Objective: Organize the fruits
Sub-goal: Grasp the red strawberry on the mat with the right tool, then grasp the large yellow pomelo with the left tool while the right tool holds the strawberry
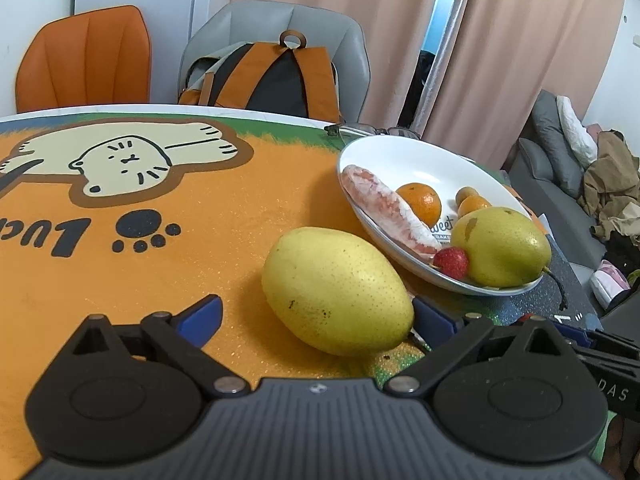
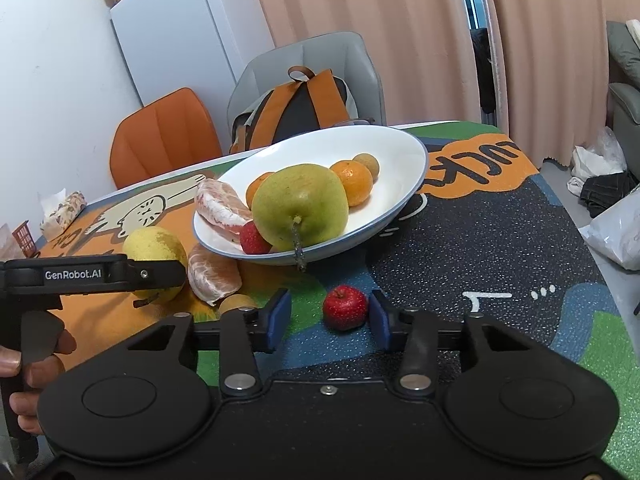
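Observation:
A white plate [image 1: 400,152] [image 2: 400,148] on the table mat holds a green pear [image 1: 502,246] [image 2: 300,206], a pomelo segment [image 1: 388,208] [image 2: 220,202], oranges [image 1: 420,202] [image 2: 354,182], a longan and a small red fruit [image 1: 451,263] [image 2: 253,239]. My left gripper [image 1: 316,314] is open around a yellow pear [image 1: 336,296] [image 2: 154,250] lying on the mat. My right gripper [image 2: 330,316] is open around a second small red fruit [image 2: 345,307] on the mat. A peeled citrus piece [image 2: 214,274] and a brown longan [image 2: 236,304] lie left of it.
An orange chair [image 1: 84,60] and a grey chair with a backpack [image 1: 272,76] stand behind the table. A tissue pack [image 2: 64,210] and a small red basket [image 2: 24,238] sit at the far left. A sofa with clothes [image 1: 580,184] is to the right.

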{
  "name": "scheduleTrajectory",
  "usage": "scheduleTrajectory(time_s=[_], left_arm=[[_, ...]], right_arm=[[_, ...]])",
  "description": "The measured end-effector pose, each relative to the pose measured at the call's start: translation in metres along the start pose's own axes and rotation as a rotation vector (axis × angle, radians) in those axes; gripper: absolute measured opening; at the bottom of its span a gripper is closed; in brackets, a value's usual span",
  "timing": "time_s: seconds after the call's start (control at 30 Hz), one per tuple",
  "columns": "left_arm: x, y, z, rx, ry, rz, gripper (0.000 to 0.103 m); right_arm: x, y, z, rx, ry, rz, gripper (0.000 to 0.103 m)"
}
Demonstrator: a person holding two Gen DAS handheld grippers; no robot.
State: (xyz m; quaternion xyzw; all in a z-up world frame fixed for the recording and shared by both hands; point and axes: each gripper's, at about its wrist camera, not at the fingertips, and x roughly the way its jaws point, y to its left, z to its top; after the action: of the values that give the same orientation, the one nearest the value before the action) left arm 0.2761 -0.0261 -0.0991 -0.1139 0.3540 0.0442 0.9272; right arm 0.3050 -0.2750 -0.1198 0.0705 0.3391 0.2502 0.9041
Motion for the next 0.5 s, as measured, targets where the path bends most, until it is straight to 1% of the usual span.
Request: scheduleTrajectory(time_s=[0.03, 0.07, 0.1, 0.17, 0.2, 0.5], left_arm=[[0.0, 0.0, 0.0, -0.004, -0.004, -0.008, 0.096], [0.0, 0.001, 0.0, -0.012, -0.006, -0.02, 0.092], [-0.001, 0.002, 0.0, -0.021, -0.009, -0.034, 0.09], [-0.002, 0.002, 0.0, -0.03, -0.015, -0.061, 0.077], [-0.003, 0.001, 0.0, -0.034, -0.014, -0.072, 0.077], [-0.011, 0.004, -0.004, -0.056, -0.008, -0.068, 0.075]], right_arm=[[0.0, -0.001, 0.0, 0.003, 0.0, 0.0, 0.032], [0.0, -0.002, 0.0, 0.007, -0.001, -0.003, 0.026], [0.0, -0.002, 0.0, 0.01, -0.002, -0.002, 0.026], [-0.001, -0.004, -0.001, 0.018, -0.005, 0.004, 0.026], [-0.001, -0.004, -0.001, 0.02, -0.006, 0.008, 0.026], [-0.005, -0.007, -0.003, 0.039, -0.023, 0.015, 0.026]])
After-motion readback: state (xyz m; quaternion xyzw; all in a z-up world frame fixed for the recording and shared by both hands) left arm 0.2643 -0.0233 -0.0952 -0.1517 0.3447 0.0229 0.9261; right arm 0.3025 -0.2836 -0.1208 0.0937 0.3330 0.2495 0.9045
